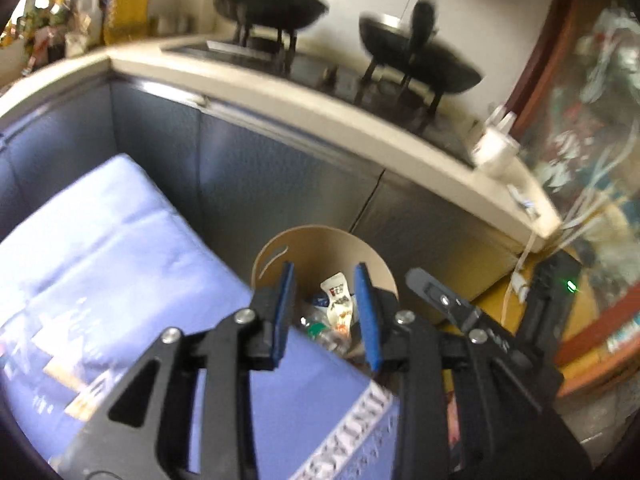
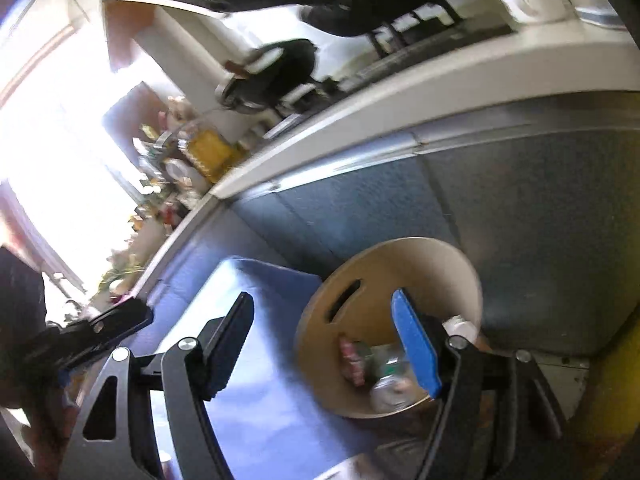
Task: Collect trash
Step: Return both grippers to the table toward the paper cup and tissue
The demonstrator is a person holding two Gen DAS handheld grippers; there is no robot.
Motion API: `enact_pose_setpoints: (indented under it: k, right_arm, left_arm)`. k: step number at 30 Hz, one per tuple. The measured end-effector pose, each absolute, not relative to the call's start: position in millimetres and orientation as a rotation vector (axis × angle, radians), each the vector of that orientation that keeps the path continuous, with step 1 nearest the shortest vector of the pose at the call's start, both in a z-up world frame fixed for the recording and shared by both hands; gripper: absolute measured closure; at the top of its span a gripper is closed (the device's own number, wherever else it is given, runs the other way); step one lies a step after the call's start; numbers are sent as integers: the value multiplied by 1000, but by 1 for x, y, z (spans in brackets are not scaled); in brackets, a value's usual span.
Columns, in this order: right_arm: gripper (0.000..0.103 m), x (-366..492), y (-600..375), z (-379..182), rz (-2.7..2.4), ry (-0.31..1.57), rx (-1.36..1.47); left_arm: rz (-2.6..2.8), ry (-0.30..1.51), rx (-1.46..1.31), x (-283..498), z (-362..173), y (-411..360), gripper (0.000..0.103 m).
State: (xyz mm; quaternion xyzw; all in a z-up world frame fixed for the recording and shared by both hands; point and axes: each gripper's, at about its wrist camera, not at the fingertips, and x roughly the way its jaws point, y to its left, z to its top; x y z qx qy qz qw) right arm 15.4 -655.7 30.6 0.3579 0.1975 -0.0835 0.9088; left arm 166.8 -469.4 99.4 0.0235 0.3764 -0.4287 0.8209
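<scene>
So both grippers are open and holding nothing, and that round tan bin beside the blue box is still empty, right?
Not quite: the bin is not empty. The left wrist view shows a white wrapper and clear plastic bottles inside it. The rest holds: the left gripper and right gripper are both open and hold nothing, and the bin stands beside the blue box.

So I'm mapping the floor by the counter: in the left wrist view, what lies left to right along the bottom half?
Blue box → round bin holding trash → the other tongs → black device with a green light.
</scene>
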Motion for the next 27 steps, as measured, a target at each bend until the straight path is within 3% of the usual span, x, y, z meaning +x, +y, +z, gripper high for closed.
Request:
enact_pose_setpoints:
  k: [7, 16, 22, 24, 26, 27]
  right_arm:
    - [33, 18, -587, 54, -7, 409, 726]
    - [34, 47, -462, 55, 182, 564, 627]
    - [34, 56, -383, 36, 269, 699, 583]
    - [34, 60, -363, 26, 286, 754, 584]
    - [34, 59, -350, 18, 307, 794, 599]
    - [33, 59, -342, 16, 314, 808, 603]
  left_arm:
    - [-819, 757, -22, 108, 99, -336, 74]
    - [-403, 743, -121, 61, 70, -111, 74]
    - [-263, 783, -148, 47, 36, -37, 74]
    - [-255, 798, -144, 49, 27, -35, 68]
    - [-244, 806, -132, 54, 17, -36, 55]
    - [-249, 803, -120, 56, 15, -38, 54]
